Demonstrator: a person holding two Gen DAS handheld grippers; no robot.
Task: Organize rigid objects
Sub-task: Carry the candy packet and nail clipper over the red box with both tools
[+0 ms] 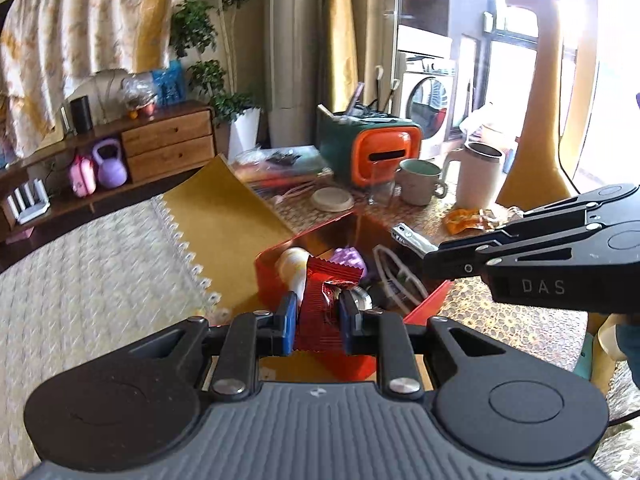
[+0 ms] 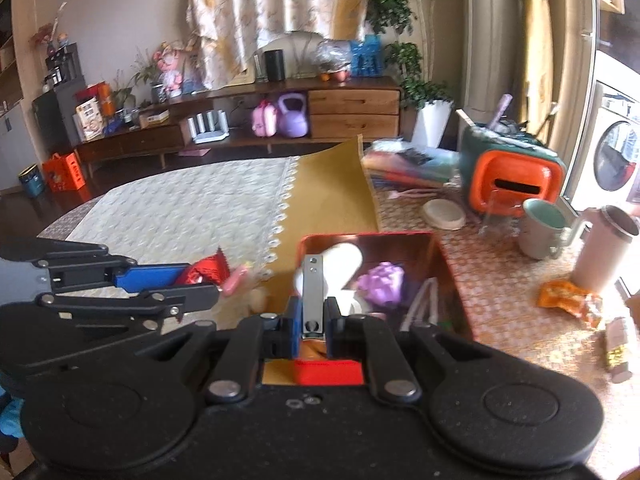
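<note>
Gripping crinkled red foil packet left, silver metal nail clipper right: lower toward twelve o'clock into red rectangular tin, release gently.

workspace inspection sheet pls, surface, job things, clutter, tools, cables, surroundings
surface: table with patterned cover, plus a lace cloth on its left part
job's things: red box open, holding a purple item, a white item and more; red wrapper; nail clipper
clutter: orange snack packet, mug, tall cup, round lid, orange and green case
grippers: left tool shut on the red wrapper over the box; right tool shut on the nail clipper over the box
cables: white cord lying in the box
surroundings: wooden sideboard, purple kettlebell, potted plant, washing machine
</note>
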